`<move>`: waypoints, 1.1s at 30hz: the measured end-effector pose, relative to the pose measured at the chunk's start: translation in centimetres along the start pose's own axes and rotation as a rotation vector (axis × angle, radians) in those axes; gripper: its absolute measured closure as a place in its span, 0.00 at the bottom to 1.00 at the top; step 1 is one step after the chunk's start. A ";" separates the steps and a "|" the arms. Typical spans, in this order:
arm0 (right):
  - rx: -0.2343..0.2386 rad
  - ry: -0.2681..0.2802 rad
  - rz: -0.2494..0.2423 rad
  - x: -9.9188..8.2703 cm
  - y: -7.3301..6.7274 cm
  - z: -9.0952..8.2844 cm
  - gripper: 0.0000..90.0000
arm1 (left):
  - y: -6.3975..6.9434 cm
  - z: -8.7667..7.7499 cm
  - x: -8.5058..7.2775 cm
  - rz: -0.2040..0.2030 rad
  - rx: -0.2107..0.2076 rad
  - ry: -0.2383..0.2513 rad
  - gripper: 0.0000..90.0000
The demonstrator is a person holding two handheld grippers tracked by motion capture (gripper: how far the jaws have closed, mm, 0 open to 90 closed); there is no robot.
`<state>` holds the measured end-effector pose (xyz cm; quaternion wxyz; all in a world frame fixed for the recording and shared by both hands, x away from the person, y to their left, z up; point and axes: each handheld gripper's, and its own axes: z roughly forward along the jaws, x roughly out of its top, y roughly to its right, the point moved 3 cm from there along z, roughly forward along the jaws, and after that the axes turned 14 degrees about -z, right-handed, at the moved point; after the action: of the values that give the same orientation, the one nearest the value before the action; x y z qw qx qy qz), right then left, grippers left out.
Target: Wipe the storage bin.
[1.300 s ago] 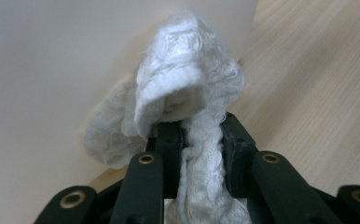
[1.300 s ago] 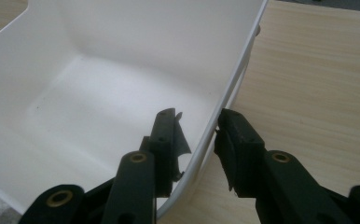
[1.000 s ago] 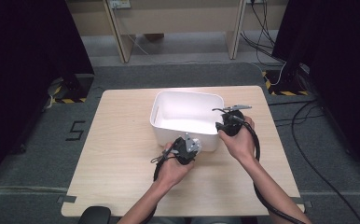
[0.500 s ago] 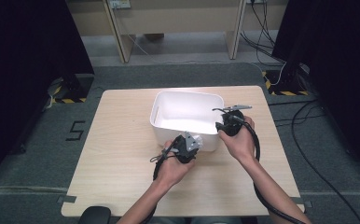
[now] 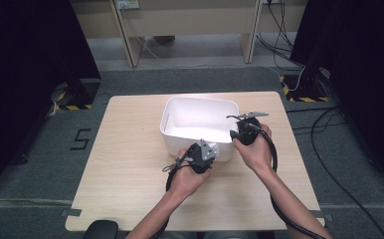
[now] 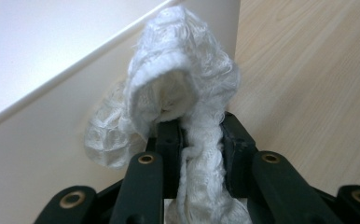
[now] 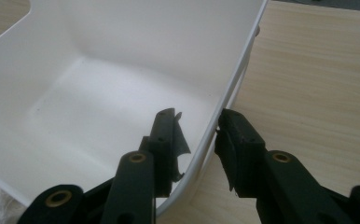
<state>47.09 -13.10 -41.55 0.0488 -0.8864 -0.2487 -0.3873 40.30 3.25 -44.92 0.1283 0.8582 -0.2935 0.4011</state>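
A white plastic bin (image 5: pixel 198 101) stands on the wooden table (image 5: pixel 130 174). My left gripper (image 5: pixel 206 152) is at the bin's near outer wall (image 6: pixel 38 140), shut on a crumpled white cloth (image 6: pixel 183 88) that bulges past the jaws and rests against that wall. My right gripper (image 5: pixel 240 130) is at the bin's right side. In the right gripper view the gripper (image 7: pixel 199 126) straddles the bin's wall (image 7: pixel 234 79), one jaw inside and one outside, both touching it. The inside of the bin looks bare.
Each gripper trails a black cable back along the person's forearm (image 5: pixel 289 199). Bare tabletop lies left of the bin and toward the near edge. Grey carpet (image 5: pixel 41 164) surrounds the table, and more cables run on the floor at the right (image 5: pixel 329 124).
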 end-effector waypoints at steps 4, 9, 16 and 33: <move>0.000 0.000 0.001 0.0 0.0 0.0 0.75 | 0.2 0.1 0.1 -0.004 -0.003 0.004 0.81; 0.000 0.000 0.001 0.0 0.0 0.0 0.75 | 0.2 0.1 0.1 -0.001 -0.004 0.001 0.81; 0.000 0.001 0.002 0.0 0.0 0.0 0.75 | 0.2 0.4 -0.1 0.004 -0.004 -0.005 0.81; 0.003 0.004 0.002 0.0 0.0 0.0 0.75 | 0.2 2.1 -1.5 -0.001 -0.003 -0.046 0.81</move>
<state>47.09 -13.13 -41.55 0.0508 -0.8858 -0.2483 -0.3887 40.69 2.71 -47.37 0.1230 0.8671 -0.2967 0.3807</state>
